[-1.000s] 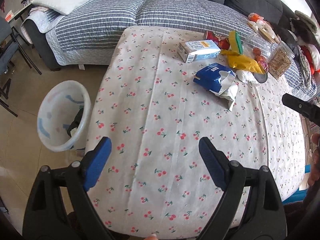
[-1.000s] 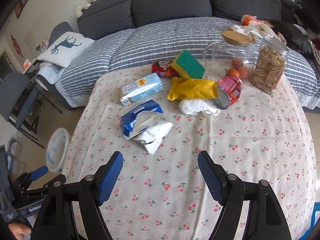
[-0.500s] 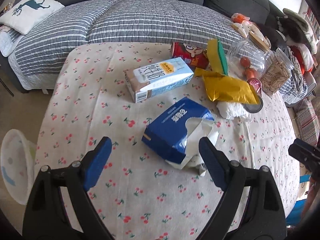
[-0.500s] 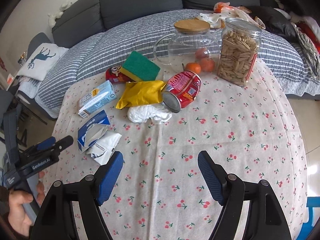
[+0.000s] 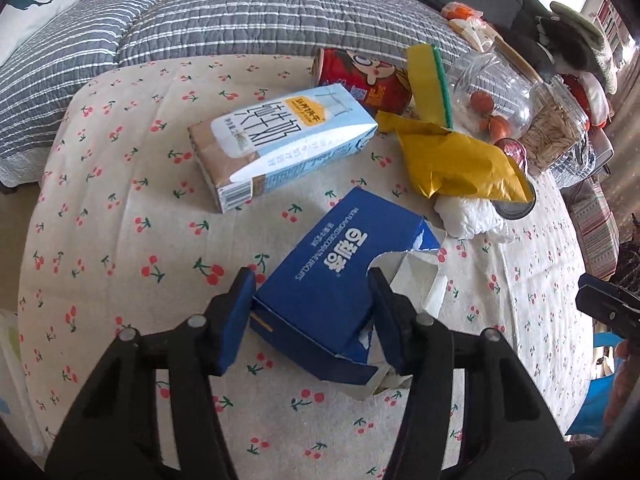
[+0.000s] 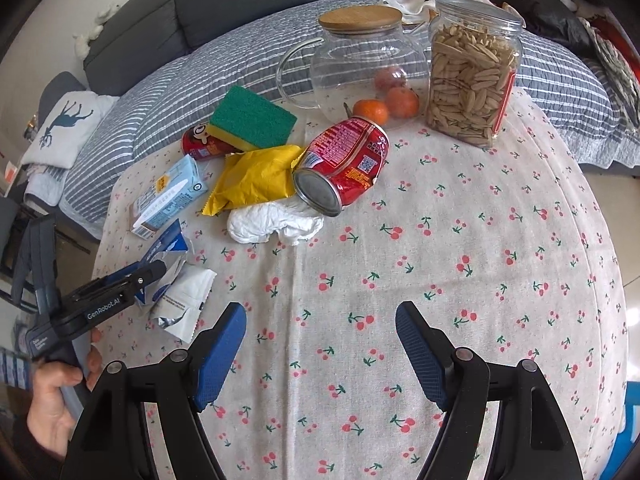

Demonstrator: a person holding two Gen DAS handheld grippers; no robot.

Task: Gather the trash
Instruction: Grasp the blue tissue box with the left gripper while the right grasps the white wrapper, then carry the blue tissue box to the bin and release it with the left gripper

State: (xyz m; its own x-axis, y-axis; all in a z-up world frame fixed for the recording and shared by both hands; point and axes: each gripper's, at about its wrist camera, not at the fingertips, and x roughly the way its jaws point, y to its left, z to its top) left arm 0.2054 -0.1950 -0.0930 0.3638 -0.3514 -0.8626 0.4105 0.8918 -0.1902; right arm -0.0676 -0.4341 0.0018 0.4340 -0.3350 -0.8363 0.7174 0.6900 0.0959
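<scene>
My left gripper (image 5: 312, 312) is closed around the near end of a torn blue biscuit box (image 5: 336, 276) that lies on the cherry-print tablecloth (image 5: 120, 248); its pads touch both sides. The box (image 6: 168, 248) also shows in the right wrist view with its foil inner wrapper (image 6: 182, 304). Beyond lie a light-blue milk carton (image 5: 280, 144), a yellow wrapper (image 5: 452, 160), a crumpled white tissue (image 6: 272, 222) and a red can (image 6: 344, 164) on its side. My right gripper (image 6: 320, 352) is open and empty above bare cloth near the front.
A green-and-yellow sponge (image 6: 252, 120) rests on a red snack tube (image 6: 200, 142). A glass jug (image 6: 364, 60), two oranges (image 6: 388, 106) and a jar of seeds (image 6: 472, 68) stand at the back. A striped sofa cover (image 5: 240, 12) lies behind the table.
My left gripper has moved forward from the table's near left edge by the bin to the blue box and narrowed onto it. My right gripper has swung right toward the can.
</scene>
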